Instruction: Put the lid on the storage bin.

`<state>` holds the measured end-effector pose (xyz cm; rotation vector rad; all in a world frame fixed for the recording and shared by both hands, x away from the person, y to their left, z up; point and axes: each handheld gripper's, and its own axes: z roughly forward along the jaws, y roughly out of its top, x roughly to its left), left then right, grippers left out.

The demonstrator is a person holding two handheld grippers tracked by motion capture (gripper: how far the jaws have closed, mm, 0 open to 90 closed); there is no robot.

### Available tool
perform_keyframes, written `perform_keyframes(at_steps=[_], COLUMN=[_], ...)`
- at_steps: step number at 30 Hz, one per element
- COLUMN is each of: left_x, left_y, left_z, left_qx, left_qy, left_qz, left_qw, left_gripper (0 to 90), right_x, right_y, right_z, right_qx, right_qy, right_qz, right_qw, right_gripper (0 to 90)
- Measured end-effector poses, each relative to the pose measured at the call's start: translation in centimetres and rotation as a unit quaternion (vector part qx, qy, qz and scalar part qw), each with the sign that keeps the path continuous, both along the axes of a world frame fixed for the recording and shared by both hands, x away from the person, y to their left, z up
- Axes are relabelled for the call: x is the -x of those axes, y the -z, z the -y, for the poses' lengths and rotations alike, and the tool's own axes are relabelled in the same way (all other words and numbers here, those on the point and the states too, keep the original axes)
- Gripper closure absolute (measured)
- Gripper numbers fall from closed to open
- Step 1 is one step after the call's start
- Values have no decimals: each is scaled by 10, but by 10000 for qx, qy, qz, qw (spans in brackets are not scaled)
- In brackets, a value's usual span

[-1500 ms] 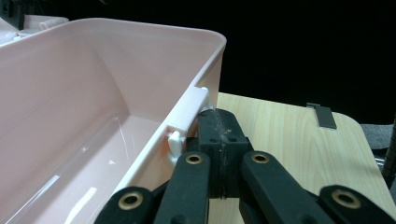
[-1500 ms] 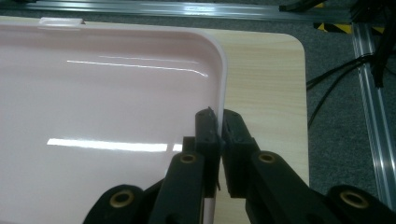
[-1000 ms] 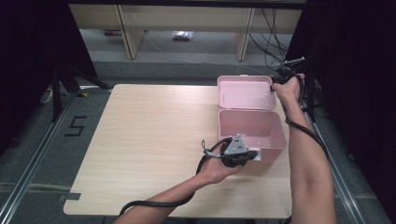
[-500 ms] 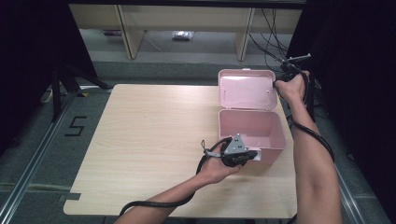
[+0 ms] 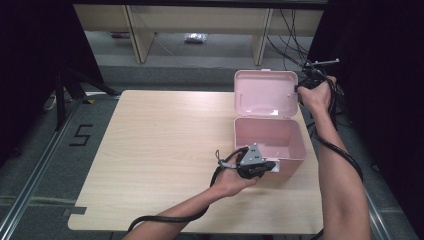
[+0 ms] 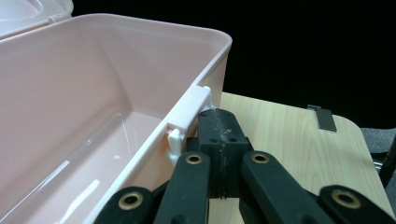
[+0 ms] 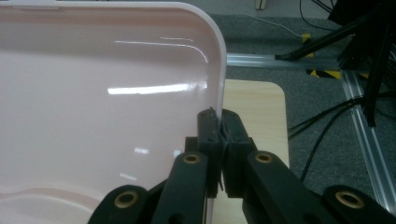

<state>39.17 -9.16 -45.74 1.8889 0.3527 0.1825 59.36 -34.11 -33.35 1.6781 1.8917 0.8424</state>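
Note:
A pink plastic box [image 5: 295, 150] stands on the right half of the wooden table [image 5: 165, 140], and its lid [image 5: 262, 92] is raised nearly upright behind it. My left gripper [image 5: 270, 166] lies along the front wall. Its jaws are shut, and the tips [image 6: 217, 116] pinch the thin edge of the white latch [image 6: 191, 109] on the rim of the box [image 6: 93, 93]. My right gripper [image 5: 298, 90] is at the lid's right edge. It is shut [image 7: 217, 119] on the rim of the lid [image 7: 93, 93], which runs between the pads.
The box holds nothing that I can see. Beyond the table's far edge are wooden shelf legs [image 5: 135, 35] and cables [image 5: 295, 30] on the floor. A metal rail [image 7: 373, 154] and black cables [image 7: 327, 126] lie to the right of the table.
My right gripper has risen and moved back with the lid's edge, and the lid stands more upright. The left gripper has stayed at the latch.

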Motion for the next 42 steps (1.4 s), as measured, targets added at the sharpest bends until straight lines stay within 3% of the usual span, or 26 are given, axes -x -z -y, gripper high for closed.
perform_keyframes(at_steps=[4,5,6,7,8,9,10,11,12,13,15,16,17,19,22,23,25,28,29,30,31,32,36,38,42], left_x=[-1,-1,-1,-1,-1,-2,-2,-2,-1,-1,-1,-2,-2,-1,-1,-1,-1,-1,-1,-1,-1,-1,-1,-1,-1], left_y=[0,0,0,0,0,0,0,0,0,0,0,0,0,0,0,0,0,0,0,0,0,0,0,0,0], left_z=[0,0,0,0,0,0,0,0,0,0,0,0,0,0,0,0,0,0,0,0,0,0,0,0,0], left_qx=[29,29,23,26,21,24,26,25,-12,-14,-15,-14,-11,-14,-10,-6,-3,-2,-5,-4,-5,-13,-3,-3,0], left_qy=[50,39,34,30,30,29,31,32,4,-7,-3,-5,-4,-5,-8,-10,-12,-9,-10,-9,-10,-6,-19,-20,-24], left_qz=[88,92,96,93,95,94,91,96,83,74,76,75,72,79,73,76,72,75,77,78,76,79,79,80,76], left_qw=[9999,9999,9999,9999,9999,9999,10000,9999,10000,10000,10000,10000,10000,10000,10000,10000,10000,10000,10000,10000,10000,10000,10000,10000,10000], left_gripper=[900,900,900,900,900,900,900,900,900,900,900,900,900,900,900,900,900,900,900,900,900,900,900,900,900], right_x=[6,6,7,8,10,11,12,12,14,15,18,19,20,22,23,27,28,31,32,32,35,35,39,42,46], right_y=[-4,-3,-6,-5,-7,-7,-9,-7,-9,-9,-11,-10,-12,-12,-12,-14,-13,-14,-14,-12,-15,-15,-14,-15,-15], right_z=[0,1,0,2,0,1,-2,-2,0,3,0,1,-1,3,3,-1,2,0,1,2,-2,2,1,-1,1], right_qx=[-78,-23,-69,22,-131,-72,-265,-255,-236,-36,-239,-122,-247,-53,2,-216,31,-143,-120,-23,-210,-28,-39,-203,-55], right_qy=[2,-47,-22,-75,-10,-29,78,84,21,-81,9,-58,26,-137,-168,-1,-142,-59,-78,-137,28,-144,-116,5,-116], right_qz=[40,150,80,160,106,184,185,305,232,299,294,370,304,399,489,398,552,513,557,748,546,628,762,717,815], right_qw=[10000,9999,9999,9998,9999,9998,9994,9992,9995,9995,9993,9992,9992,9991,9987,9990,9984,9986,9983,9971,9983,9979,9970,9972,9966], right_gripper=[893,892,893,894,894,894,895,895,895,895,896,896,896,896,897,897,897,897,897,897,897,897,898,898,898])
